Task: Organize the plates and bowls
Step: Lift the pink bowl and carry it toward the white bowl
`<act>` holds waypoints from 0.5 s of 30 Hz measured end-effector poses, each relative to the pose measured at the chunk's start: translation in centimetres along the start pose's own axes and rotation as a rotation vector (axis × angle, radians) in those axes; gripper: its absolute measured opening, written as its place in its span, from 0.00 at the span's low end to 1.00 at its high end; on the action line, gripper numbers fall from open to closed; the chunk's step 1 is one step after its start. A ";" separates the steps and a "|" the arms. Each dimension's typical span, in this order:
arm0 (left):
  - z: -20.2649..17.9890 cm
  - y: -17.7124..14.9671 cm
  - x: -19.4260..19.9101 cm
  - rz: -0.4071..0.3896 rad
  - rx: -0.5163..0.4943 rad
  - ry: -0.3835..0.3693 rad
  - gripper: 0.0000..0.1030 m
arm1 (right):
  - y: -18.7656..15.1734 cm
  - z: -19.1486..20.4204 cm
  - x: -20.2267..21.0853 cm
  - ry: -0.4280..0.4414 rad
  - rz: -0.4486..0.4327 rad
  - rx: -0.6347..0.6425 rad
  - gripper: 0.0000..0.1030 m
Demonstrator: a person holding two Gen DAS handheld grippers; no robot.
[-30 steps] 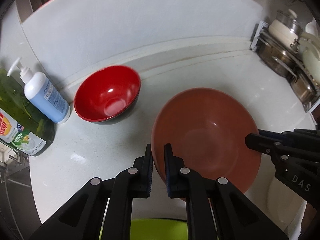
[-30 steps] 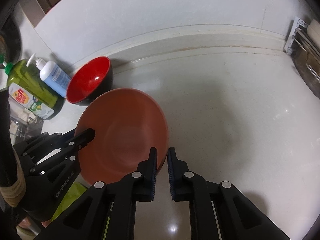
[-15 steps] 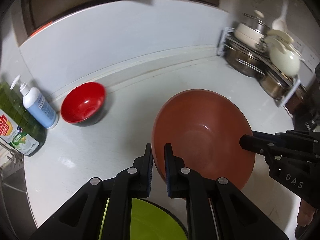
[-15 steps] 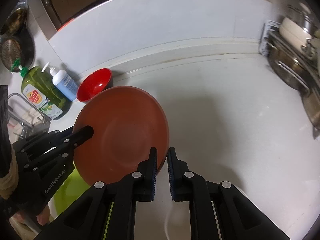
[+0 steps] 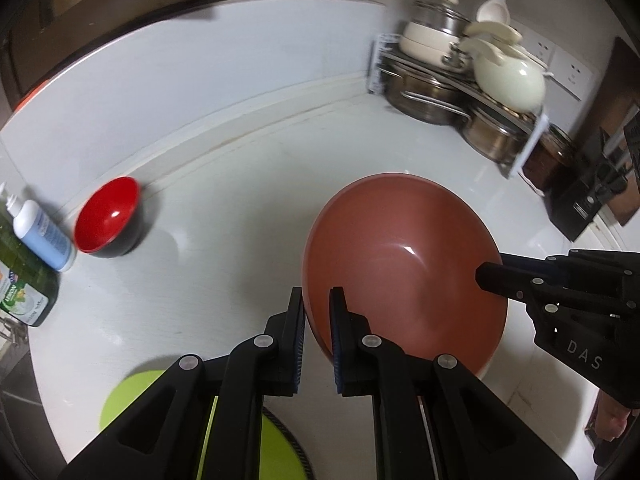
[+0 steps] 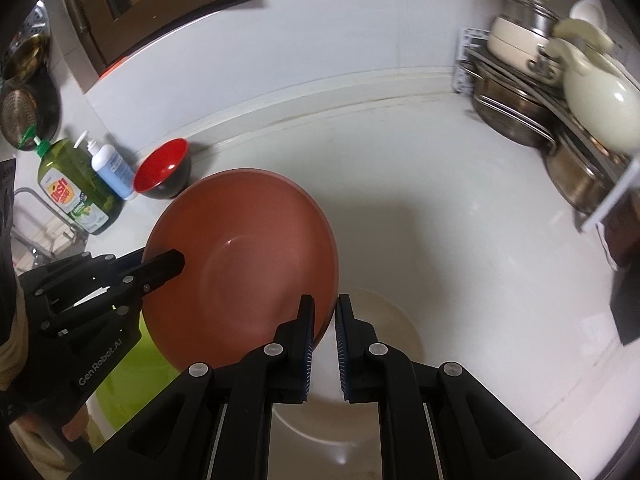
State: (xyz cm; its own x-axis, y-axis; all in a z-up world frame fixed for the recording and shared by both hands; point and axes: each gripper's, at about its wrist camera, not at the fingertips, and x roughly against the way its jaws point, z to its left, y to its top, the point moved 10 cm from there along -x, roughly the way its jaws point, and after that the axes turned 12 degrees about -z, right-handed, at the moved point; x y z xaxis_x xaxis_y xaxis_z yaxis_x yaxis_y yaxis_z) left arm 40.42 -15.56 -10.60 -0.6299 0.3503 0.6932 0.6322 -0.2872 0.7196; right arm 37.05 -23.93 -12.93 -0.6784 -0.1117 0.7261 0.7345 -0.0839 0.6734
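Nearest you, above the lime-green plate [image 5: 156, 400] and a cream plate [image 6: 396, 320], your left gripper [image 5: 317, 312] and right gripper [image 6: 324, 320] each clamp opposite rims of the terracotta plate [image 5: 404, 264], held clear of the white counter [image 5: 224, 208]. Farther left sits the red bowl [image 5: 107, 216], beside a soap bottle [image 5: 40, 232].

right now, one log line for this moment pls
left gripper: shut on terracotta ceramic plate | right gripper: shut on plate | plate: airborne over countertop

green dish soap bottle [image 6: 76, 186], blue pump bottle [image 6: 110, 170], stacked pots [image 6: 520, 108], white counter [image 6: 440, 220]
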 end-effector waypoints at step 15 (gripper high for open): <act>-4.2 -2.6 -1.4 0.076 -0.051 -0.048 0.13 | -4.1 -4.8 1.4 -0.056 0.053 -0.059 0.12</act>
State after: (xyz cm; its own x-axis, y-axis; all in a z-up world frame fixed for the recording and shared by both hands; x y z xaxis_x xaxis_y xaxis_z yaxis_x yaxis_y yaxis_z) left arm 37.79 -19.02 -13.31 -0.5579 0.3677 0.7440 0.6526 -0.3593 0.6670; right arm 33.14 -28.49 -15.39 -0.6371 -0.0618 0.7683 0.7678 -0.1377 0.6257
